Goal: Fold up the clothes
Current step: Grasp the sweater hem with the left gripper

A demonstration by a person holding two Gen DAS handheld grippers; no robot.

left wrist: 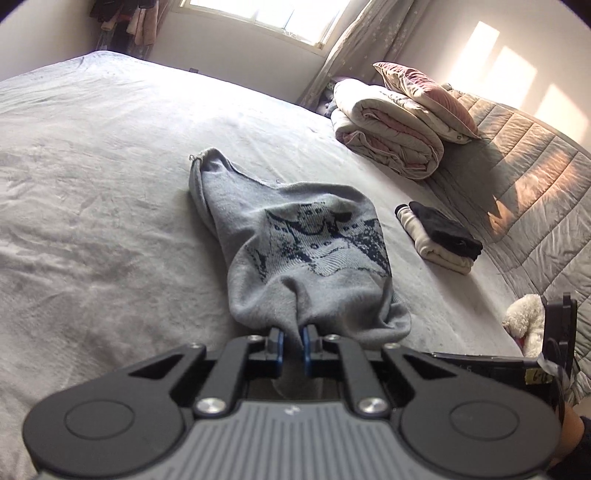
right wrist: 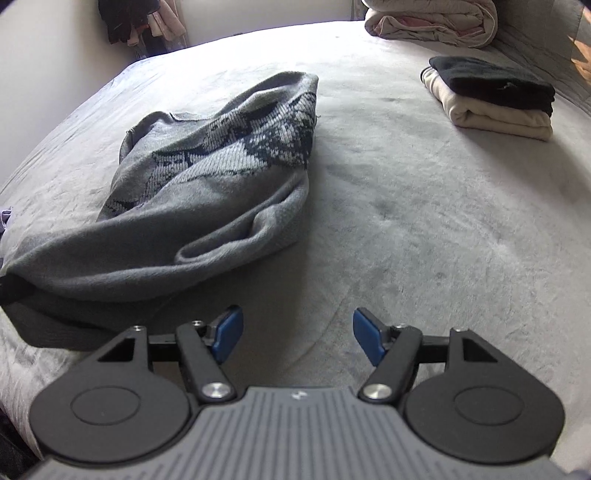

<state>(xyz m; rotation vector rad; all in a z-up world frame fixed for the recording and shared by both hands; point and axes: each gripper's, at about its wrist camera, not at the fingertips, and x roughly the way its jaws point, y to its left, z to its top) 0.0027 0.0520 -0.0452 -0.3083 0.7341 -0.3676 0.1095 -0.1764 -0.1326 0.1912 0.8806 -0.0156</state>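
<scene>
Nearest to me, my left hand-held gripper (left wrist: 291,341) has its blue pads pinched onto a bunched edge of the grey patterned sweater (left wrist: 295,251), the cloth gathered into a narrow neck between them. My right hand-held gripper (right wrist: 293,338) stands spread with nothing between its pads, over bare bed (right wrist: 424,221) just beside the sweater's near hem. The sweater lies crumpled in the middle of the bed, one end trailing away toward the window (left wrist: 266,14); I cannot tell which part I am holding, hem or shoulder, since the folds hide it. Beyond it to the right sits a stack of folded clothes (left wrist: 439,236), black on cream, and farther still a rolled duvet (left wrist: 388,129) with a pink pillow (left wrist: 428,99) on top. The risk I see is that the pinch holds only a thin gather, so a lift could let it slip out or drag the whole sweater up in a twist. If the right gripper grabs the wrong layer, the garment may spread unevenly and fold crooked. A wide swing could also knock the finished stack.
</scene>
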